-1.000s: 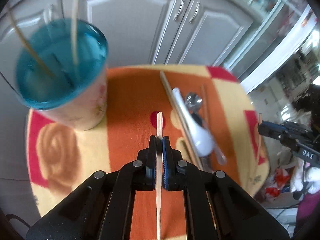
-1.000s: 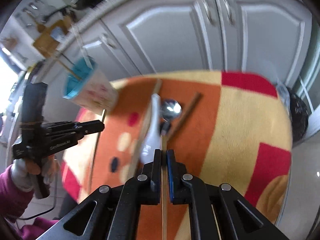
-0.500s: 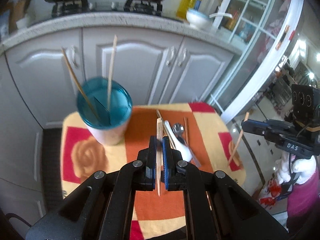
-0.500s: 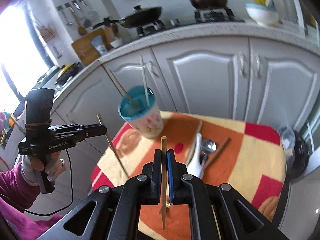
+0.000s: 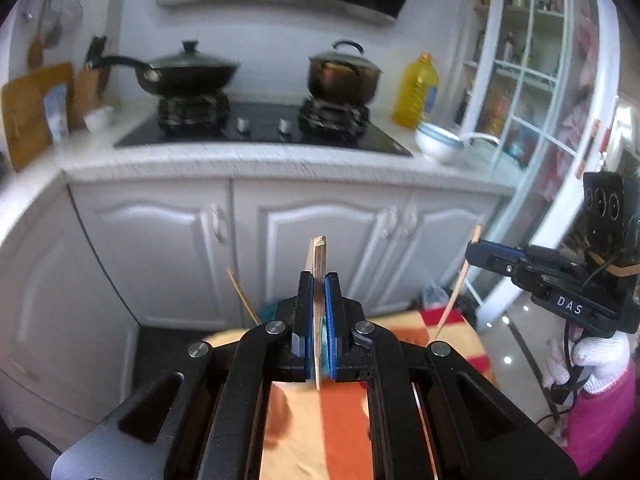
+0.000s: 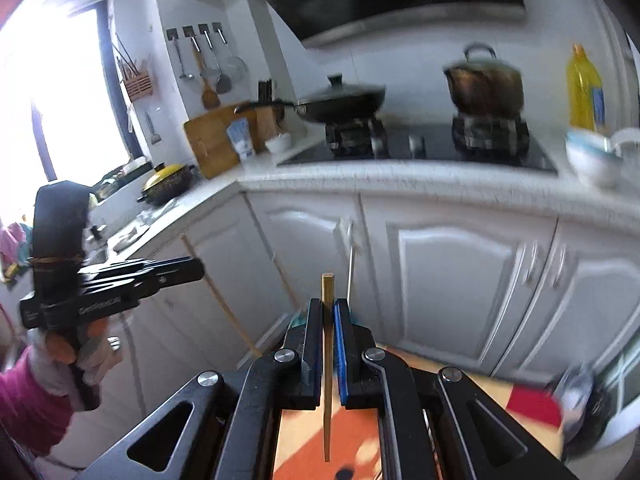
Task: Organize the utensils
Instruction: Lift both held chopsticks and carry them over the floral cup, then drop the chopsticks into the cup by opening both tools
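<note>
Left wrist view puts a pale, flat-ended wooden chopstick (image 5: 319,264) upright in the left gripper (image 5: 319,300), whose blue-padded jaws are pinched narrow on its shaft, the blunt end standing above the pads and the thin end hanging below. Just behind and beneath those jaws peeks the rim of a teal plastic cup (image 5: 267,311), with another slim stick (image 5: 242,295) leaning out of it to the left of the gripper. Under the cup spreads the orange, yellow and red patterned tablecloth (image 5: 344,432).

From the right wrist view, the right gripper (image 6: 328,320) likewise clamps a darker, round-tipped bamboo chopstick (image 6: 327,368) vertically, jaws nearly closed around it. Only a sliver of the cup's teal rim (image 6: 295,319) shows at the left of those jaws; two sticks rise from that side.

White panelled cabinet doors (image 5: 312,240) stand behind the cup, and above them a black hob carries a lidded dark wok (image 5: 186,74) and a bronze stockpot (image 5: 344,74).

Both sticks seem lifted clear and headed for the cup. To do it well, I'd bring one at a time over the rim, thin end down, keep it near vertical, and let go only once the tip is well inside, so the standing sticks aren't knocked.
</note>
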